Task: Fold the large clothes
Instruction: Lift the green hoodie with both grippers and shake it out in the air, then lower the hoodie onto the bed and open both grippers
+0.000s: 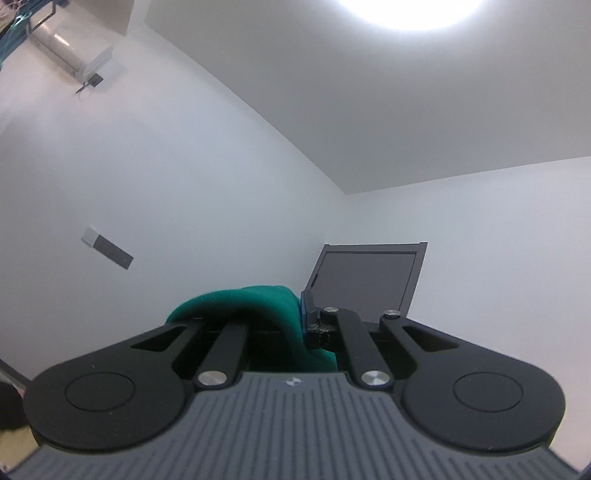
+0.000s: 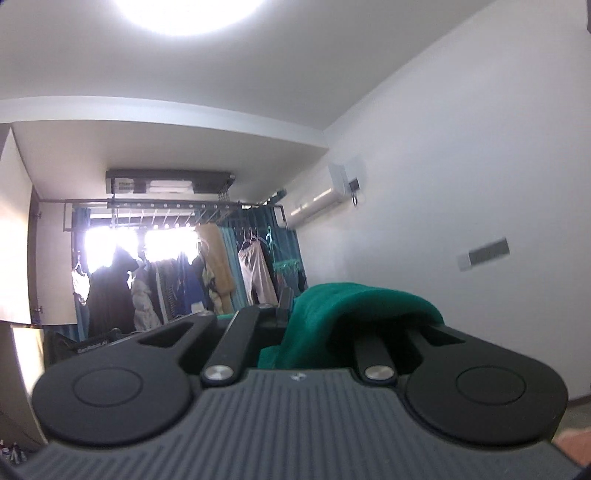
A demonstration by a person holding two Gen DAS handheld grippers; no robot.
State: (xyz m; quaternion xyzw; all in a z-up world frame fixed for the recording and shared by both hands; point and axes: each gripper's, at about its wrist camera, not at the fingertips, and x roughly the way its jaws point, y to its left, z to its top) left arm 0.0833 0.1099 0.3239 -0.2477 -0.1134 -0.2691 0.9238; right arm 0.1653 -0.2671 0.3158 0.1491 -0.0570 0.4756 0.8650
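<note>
A green garment [image 1: 255, 306] bunches over my left gripper [image 1: 301, 317], which is shut on the cloth; the fabric drapes over its left finger and hangs down between the arms. In the right wrist view the same green garment [image 2: 354, 306] lies folded over my right gripper [image 2: 288, 314], also shut on it, covering the right finger. Both grippers are lifted high and tilt upward toward the walls and ceiling. The rest of the garment hangs below, out of sight.
A dark framed panel [image 1: 369, 277] leans in the room's corner. A wall air conditioner [image 2: 317, 197] hangs on the right wall. A clothes rack [image 2: 173, 266] full of hanging garments stands by the bright window. A ceiling lamp [image 2: 188, 11] glares overhead.
</note>
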